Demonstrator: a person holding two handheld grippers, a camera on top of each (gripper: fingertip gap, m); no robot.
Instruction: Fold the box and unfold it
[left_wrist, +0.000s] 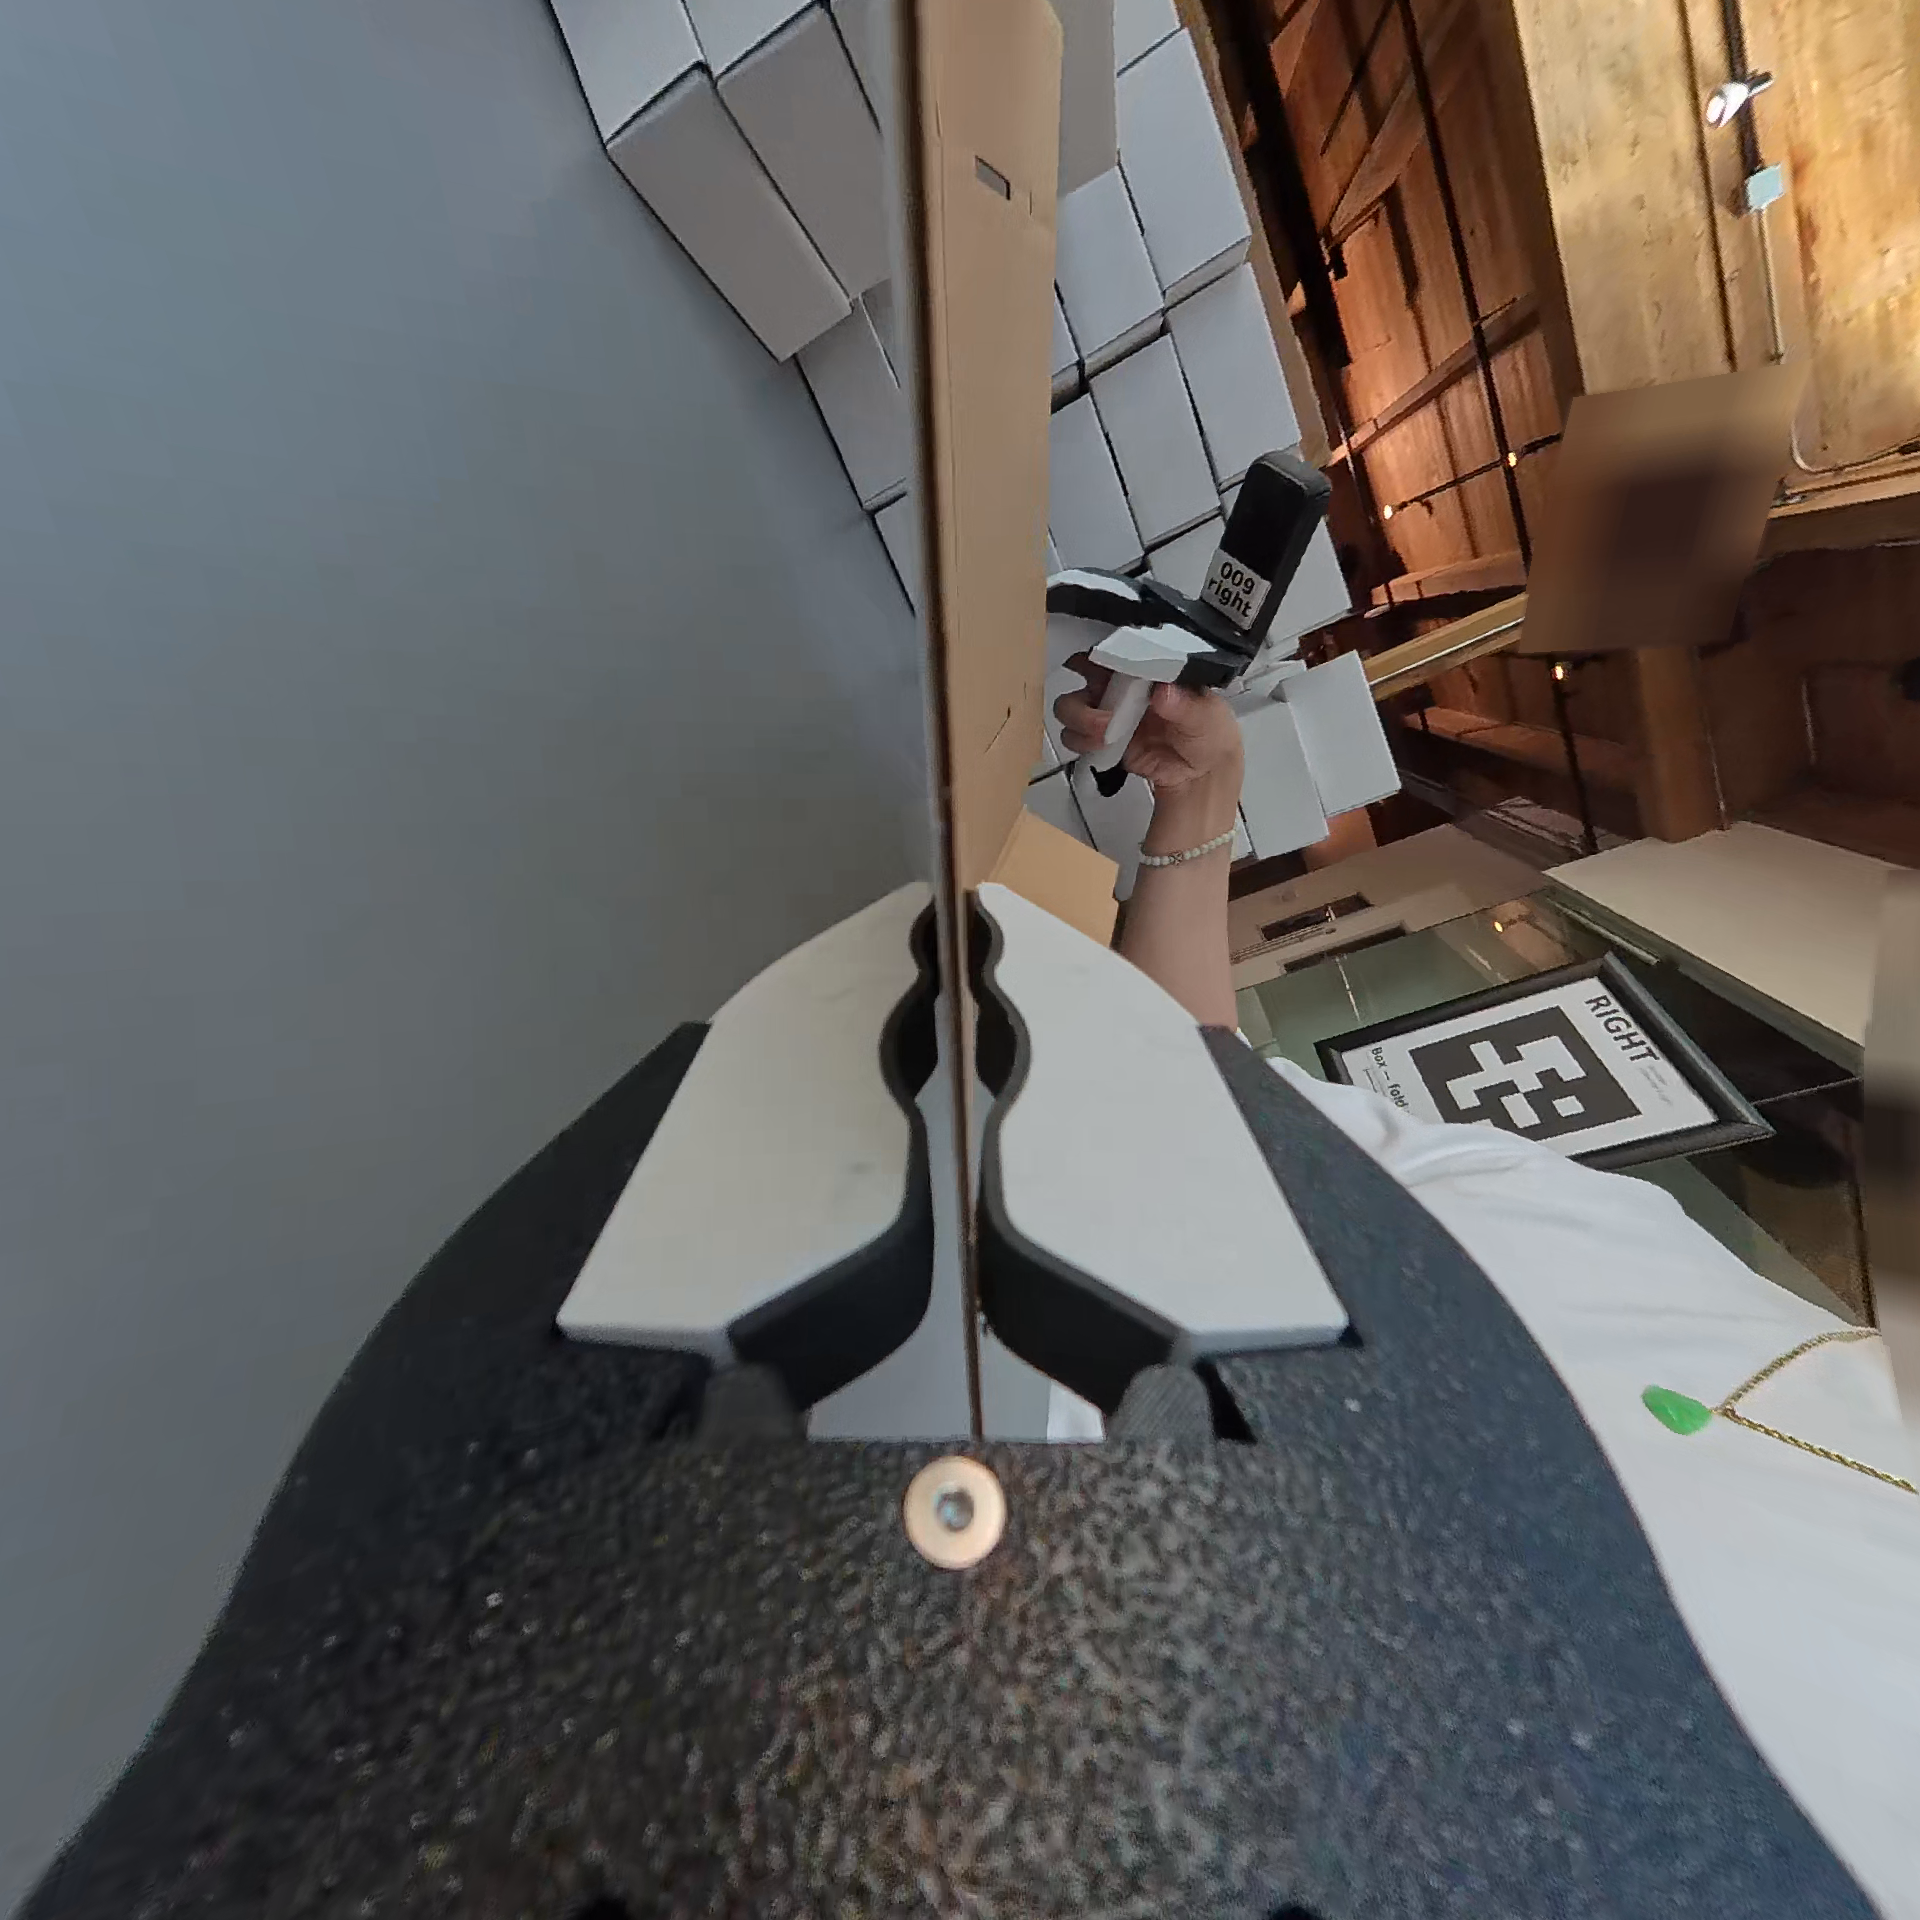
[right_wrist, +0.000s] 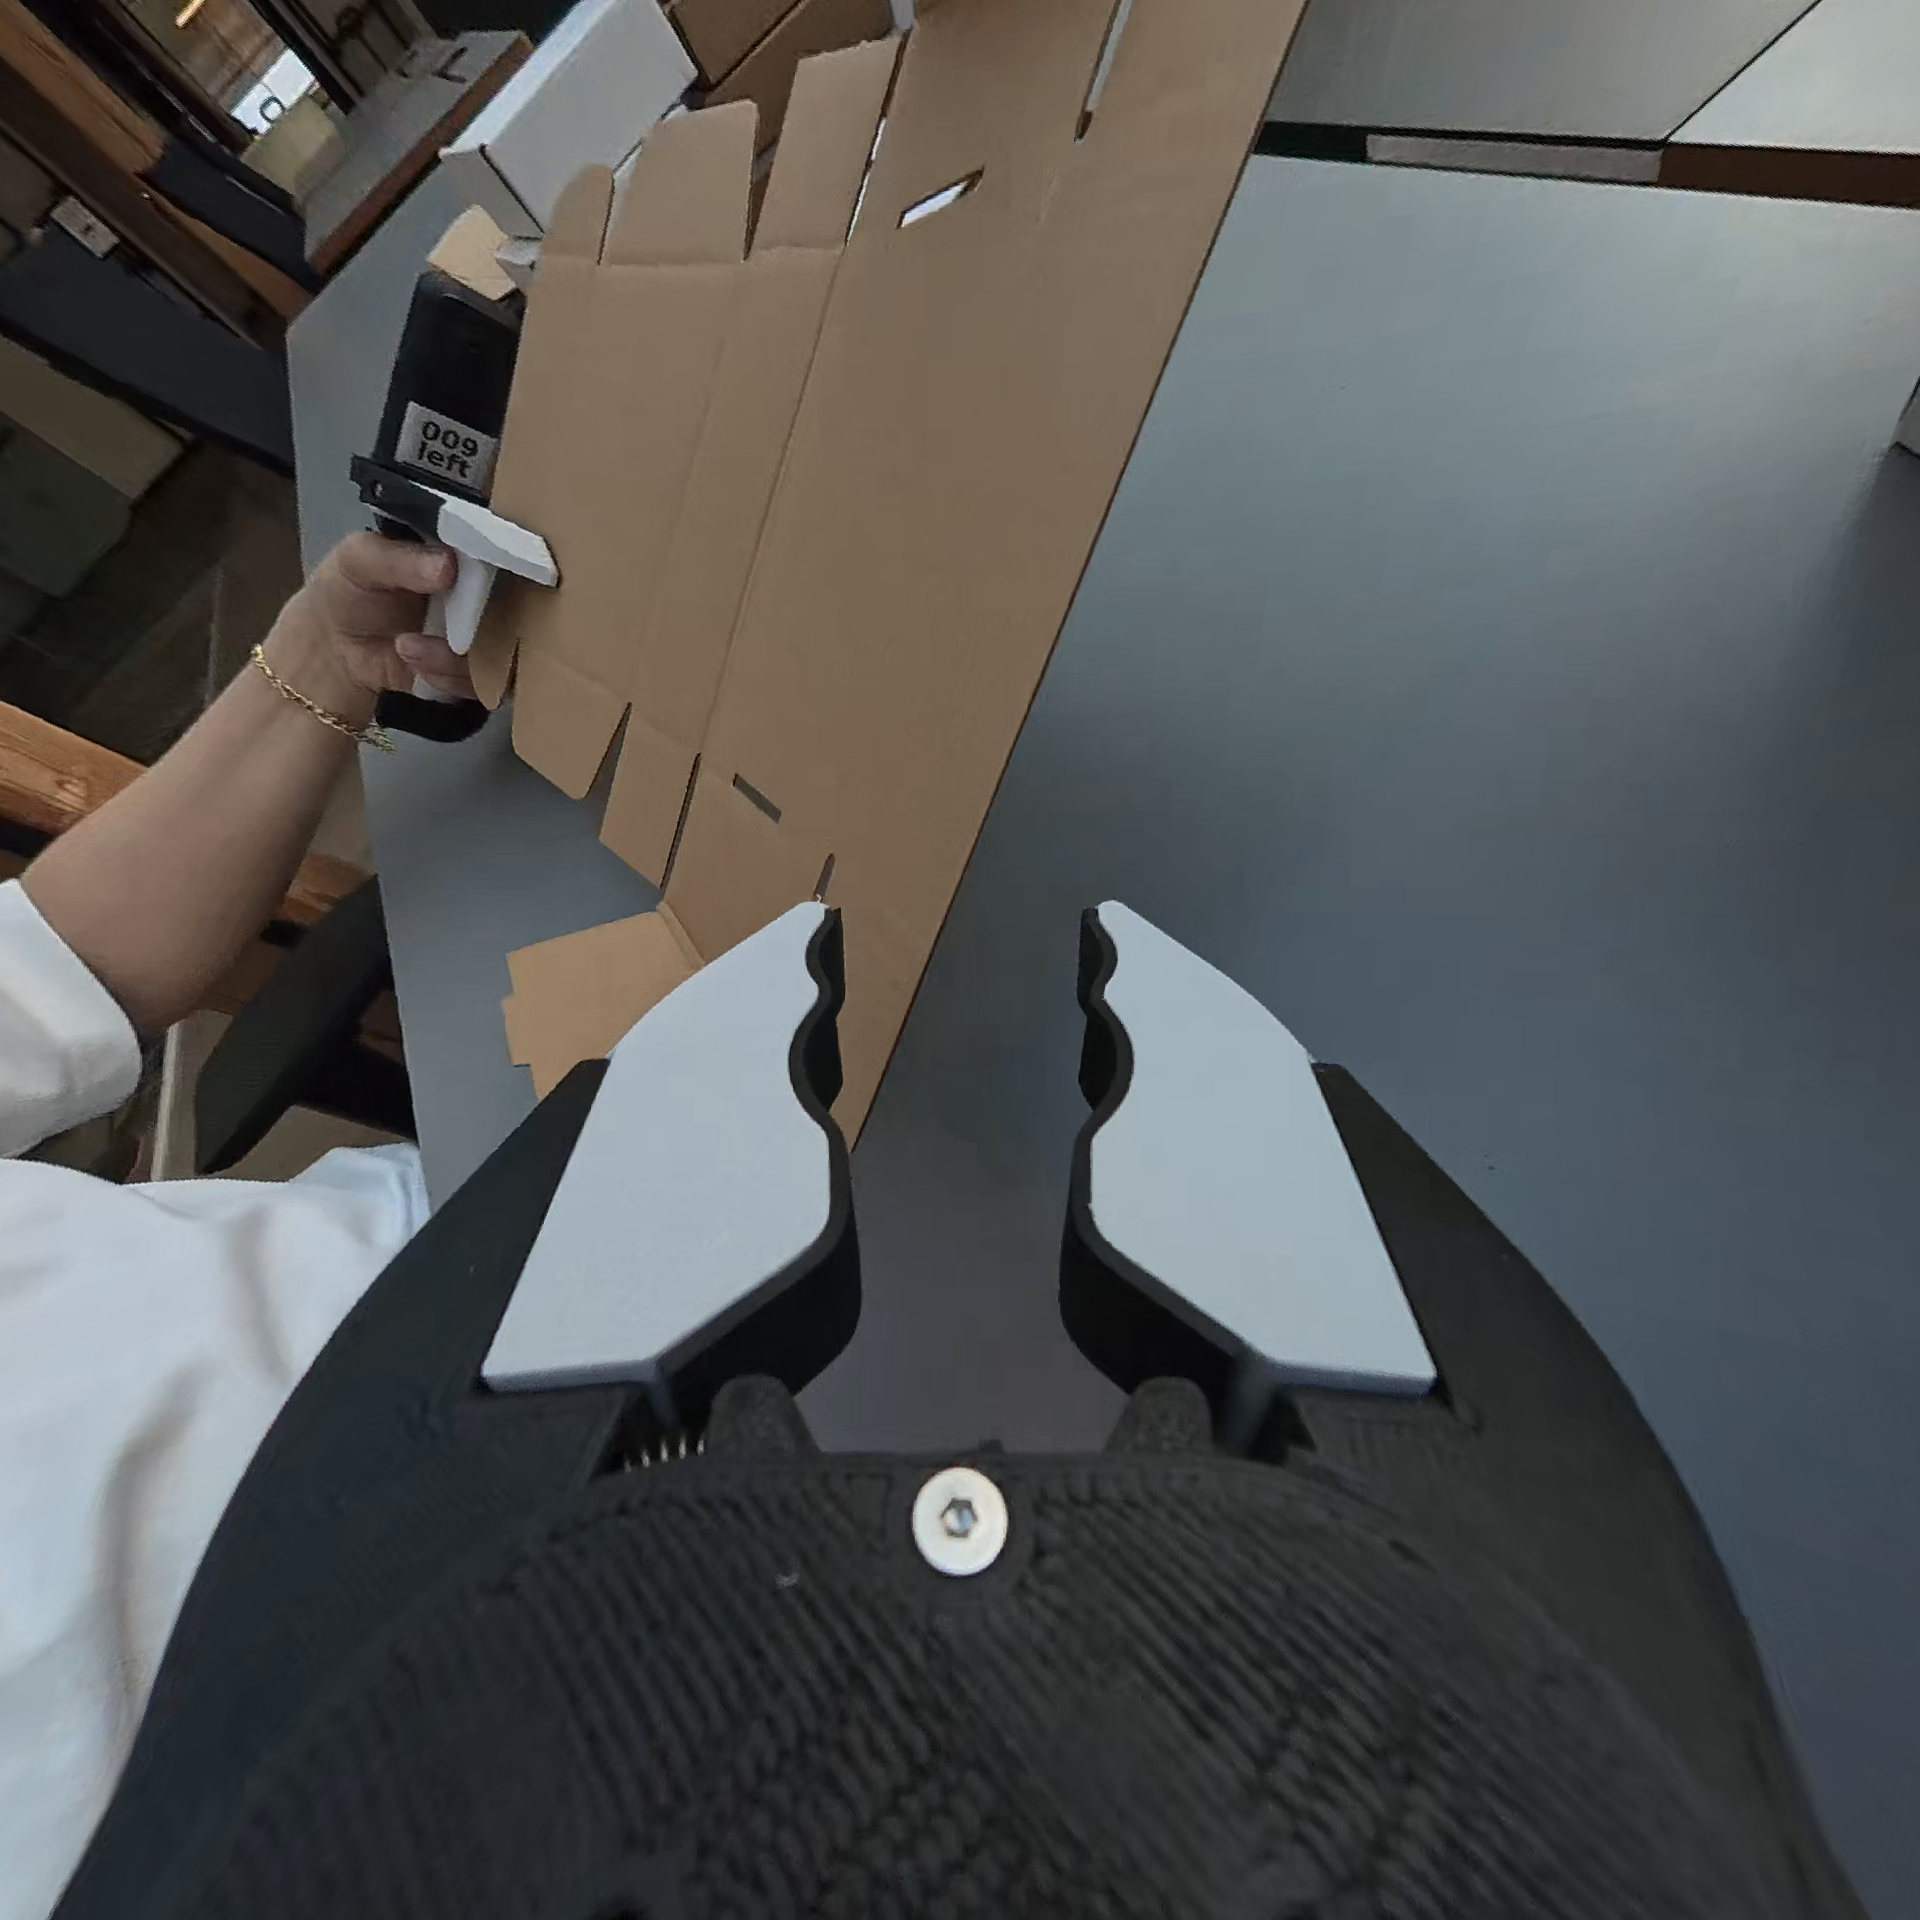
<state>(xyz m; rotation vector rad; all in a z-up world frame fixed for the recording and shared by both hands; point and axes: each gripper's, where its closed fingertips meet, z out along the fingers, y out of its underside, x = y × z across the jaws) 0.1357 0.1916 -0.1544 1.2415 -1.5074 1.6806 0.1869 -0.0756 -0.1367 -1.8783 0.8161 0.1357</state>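
Note:
The box is a flat, unfolded brown cardboard sheet (right_wrist: 831, 468) with flaps and slots, tilted up on its long edge on the grey table (right_wrist: 1455, 623). My left gripper (left_wrist: 951, 894) is shut on the sheet's edge (left_wrist: 977, 416), seen edge-on between its fingers. In the right wrist view the left gripper (right_wrist: 520, 561) clamps the sheet's left side. My right gripper (right_wrist: 961, 920) is open and empty, held over the table just right of the sheet's near corner. It also shows in the left wrist view (left_wrist: 1132, 634), behind the sheet.
Stacks of white folded boxes (left_wrist: 1122, 312) stand at the far side of the table. One white box (right_wrist: 571, 114) and more brown cardboard lie beyond the sheet. A framed marker sign (left_wrist: 1496, 1060) stands to the right. The person's white sleeve (right_wrist: 156, 1403) is close on the left.

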